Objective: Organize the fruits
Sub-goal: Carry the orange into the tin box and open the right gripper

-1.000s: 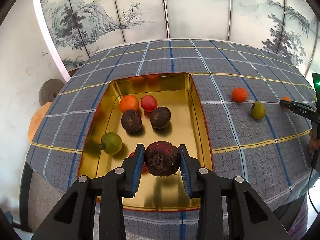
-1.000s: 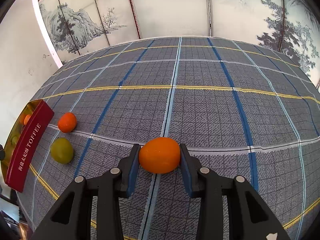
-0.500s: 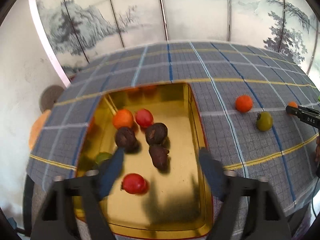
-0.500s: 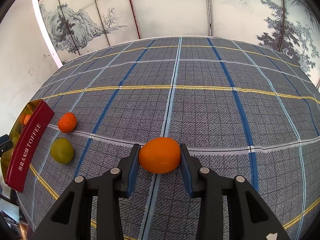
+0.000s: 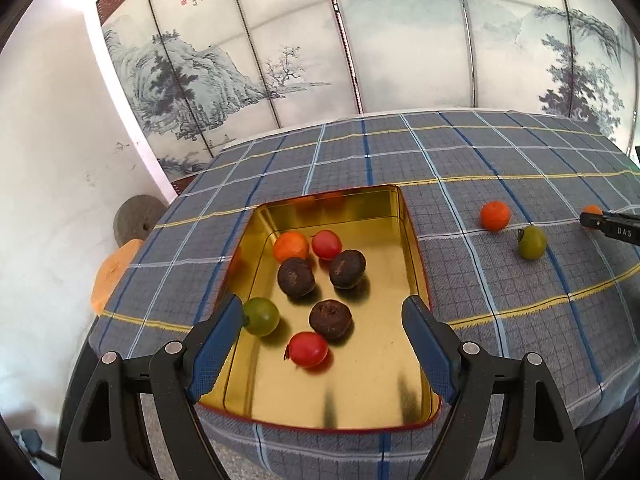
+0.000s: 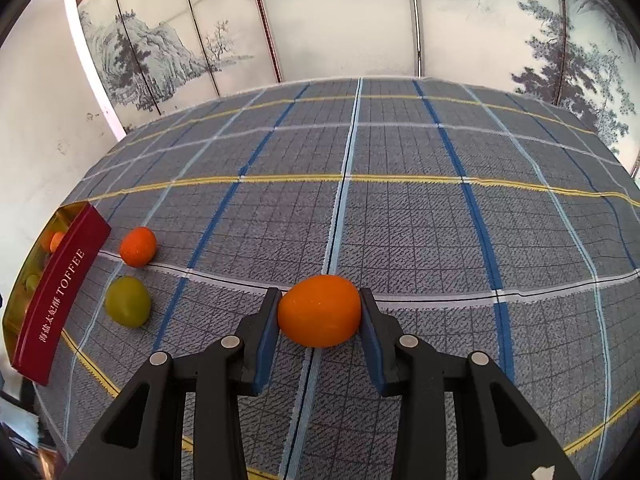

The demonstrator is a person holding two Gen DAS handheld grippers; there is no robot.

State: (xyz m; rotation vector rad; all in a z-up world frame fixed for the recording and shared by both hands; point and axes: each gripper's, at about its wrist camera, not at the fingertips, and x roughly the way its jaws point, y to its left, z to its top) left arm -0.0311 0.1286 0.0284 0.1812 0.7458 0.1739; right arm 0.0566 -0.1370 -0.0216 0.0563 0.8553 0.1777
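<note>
A gold tin tray [image 5: 372, 392] sits on the plaid tablecloth and holds several fruits: three dark brown ones, the nearest [image 5: 330, 319] in the middle, two red, one orange [image 5: 290, 246] and one green [image 5: 261, 316]. My left gripper [image 5: 322, 344] is open and empty above the tray's near half. My right gripper [image 6: 319, 320] is shut on an orange fruit [image 6: 319, 310] just over the cloth. An orange fruit [image 6: 137, 246] and a green fruit [image 6: 127, 301] lie on the cloth beside the tray's red wall [image 6: 56, 292]; they also show in the left wrist view, the orange [image 5: 495, 215] and the green [image 5: 531, 242].
The right gripper's tip [image 5: 608, 226] shows at the far right of the left wrist view. A painted folding screen [image 5: 360, 52] stands behind the table. A round stone [image 5: 134, 218] and an orange object [image 5: 112, 274] lie off the table's left edge.
My left gripper has opened and let go of the dark brown fruit, which now lies in the tray. The left gripper has lifted back. The right gripper has not moved.
</note>
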